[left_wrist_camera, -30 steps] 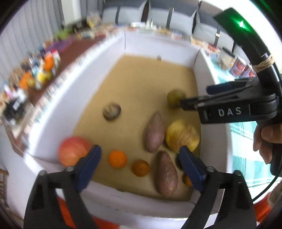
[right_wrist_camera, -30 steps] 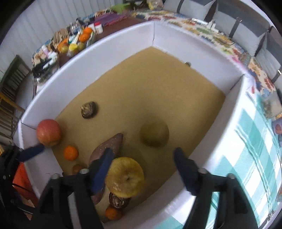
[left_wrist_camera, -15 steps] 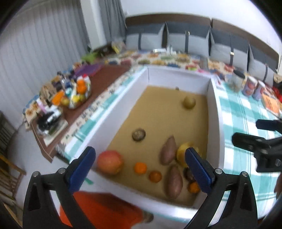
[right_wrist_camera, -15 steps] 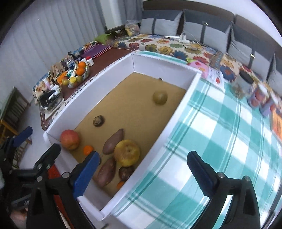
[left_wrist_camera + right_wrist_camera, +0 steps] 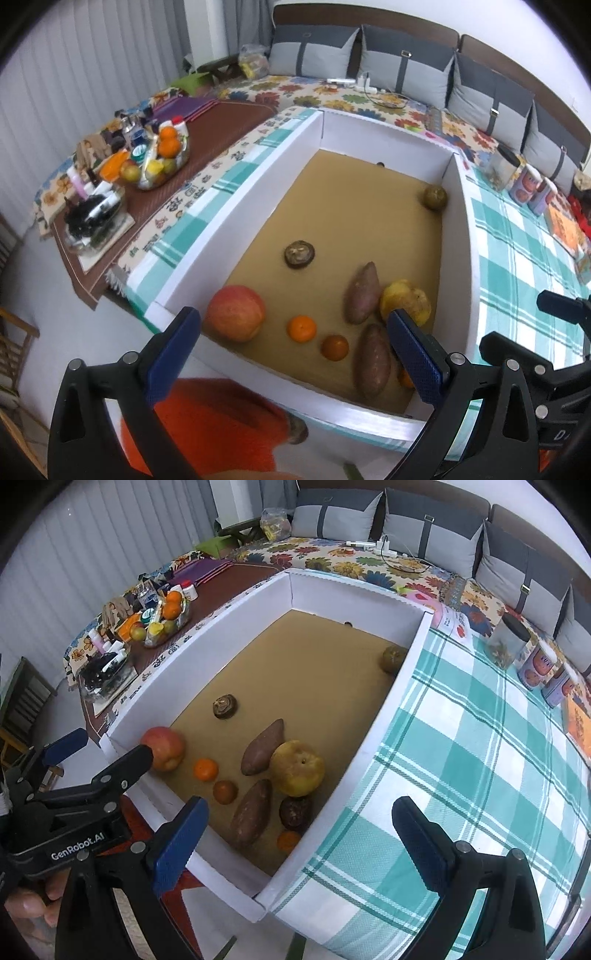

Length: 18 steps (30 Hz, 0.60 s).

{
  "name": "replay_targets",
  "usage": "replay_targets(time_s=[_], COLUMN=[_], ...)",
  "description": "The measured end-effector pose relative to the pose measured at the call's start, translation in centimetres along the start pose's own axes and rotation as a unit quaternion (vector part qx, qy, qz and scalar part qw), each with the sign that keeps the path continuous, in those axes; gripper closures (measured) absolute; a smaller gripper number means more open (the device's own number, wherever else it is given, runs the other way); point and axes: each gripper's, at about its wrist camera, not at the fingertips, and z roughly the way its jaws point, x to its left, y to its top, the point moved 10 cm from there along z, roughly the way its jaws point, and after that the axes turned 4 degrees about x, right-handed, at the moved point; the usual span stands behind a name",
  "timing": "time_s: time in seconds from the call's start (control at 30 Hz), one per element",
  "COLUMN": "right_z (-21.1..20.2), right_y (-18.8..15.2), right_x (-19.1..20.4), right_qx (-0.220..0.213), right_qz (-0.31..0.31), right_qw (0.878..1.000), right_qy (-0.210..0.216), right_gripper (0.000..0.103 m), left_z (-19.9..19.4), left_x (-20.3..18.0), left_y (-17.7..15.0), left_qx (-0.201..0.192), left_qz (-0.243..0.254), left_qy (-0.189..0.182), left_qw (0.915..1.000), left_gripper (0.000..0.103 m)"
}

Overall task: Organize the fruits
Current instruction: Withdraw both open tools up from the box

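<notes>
A white box (image 5: 236, 201) (image 5: 380, 709) with a brown floor holds the produce. Near its front lie a red apple (image 5: 235, 312) (image 5: 164, 748), two small oranges (image 5: 302, 328) (image 5: 205, 768), two sweet potatoes (image 5: 362, 292) (image 5: 263, 746), a yellow pear (image 5: 405, 300) (image 5: 297, 768) and a dark round fruit (image 5: 294, 812). A brown mushroom-like piece (image 5: 299, 253) (image 5: 225, 706) lies mid-box. A greenish-brown fruit (image 5: 434, 197) (image 5: 393, 659) sits at the far right wall. My left gripper (image 5: 295, 358) is open and empty above the box's front edge. My right gripper (image 5: 299, 843) is open and empty over the box's front right corner.
A green checked cloth (image 5: 480, 746) covers the table right of the box. Jars and cans (image 5: 532, 657) stand at its far right. A cluttered brown side table with a fruit bowl (image 5: 159, 158) is to the left. A cushioned sofa (image 5: 369, 88) runs behind.
Both grippers have pulled up and back out of the box, so the whole box and room show. The greenish-brown fruit lies at the far right wall.
</notes>
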Motion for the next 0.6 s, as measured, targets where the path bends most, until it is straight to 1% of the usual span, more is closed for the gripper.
replay_targets(time_s=[0.3, 0.4, 0.5, 0.6], right_z=[0.27, 0.22, 0.25, 0.25], right_y=[0.16, 0.28, 0.33, 0.33], right_x=[0.85, 0.77, 0.53, 0.4], right_qx=[0.001, -0.002, -0.003, -0.003], right_qz=[-0.005, -0.004, 0.0, 0.002], right_qw=[1.0, 1.0, 1.0, 1.0], right_qy=[-0.01, -0.014, -0.016, -0.017], right_gripper=[0.004, 0.004, 0.004, 0.004], left_z=[0.38, 0.57, 0.28, -0.07], left_x=[-0.14, -0.04, 0.03, 0.14], left_y=[-0.24, -0.29, -0.23, 0.0], left_qx=[0.007, 0.015, 0.011, 0.001], left_qz=[0.006, 0.0, -0.004, 0.003], left_qy=[0.004, -0.007, -0.014, 0.0], left_qw=[0.9999, 0.9999, 0.9998, 1.0], left_gripper=[0.002, 0.001, 0.001, 0.001])
